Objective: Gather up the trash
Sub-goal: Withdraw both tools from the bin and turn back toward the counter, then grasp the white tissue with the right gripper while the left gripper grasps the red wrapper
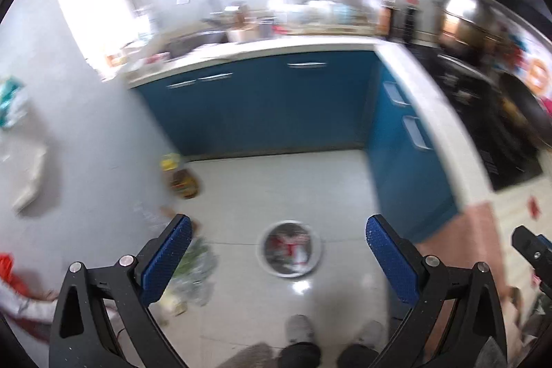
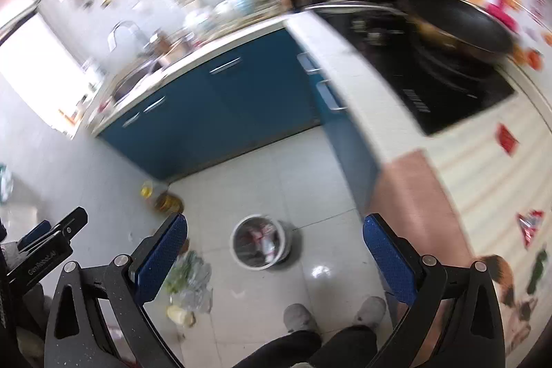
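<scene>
Both hand-held grippers hang released over a kitchen floor, nothing between their fingers.

The left hand-held gripper (image 1: 277, 259) and right hand-held gripper (image 2: 274, 256) have their blue pads spread wide and empty. A round bin (image 2: 259, 244) stands on the pale tiled floor (image 2: 262, 175) ahead of the person's shoes (image 2: 299, 316), with red and white trash inside. Wrappers (image 2: 529, 226) lie on the table (image 2: 490, 168) to the right, near a black hob (image 2: 448, 92). A clear bag (image 2: 189, 278) lies left of the bin, near the blue cabinets (image 2: 220, 112). Both views are blurred.
</scene>
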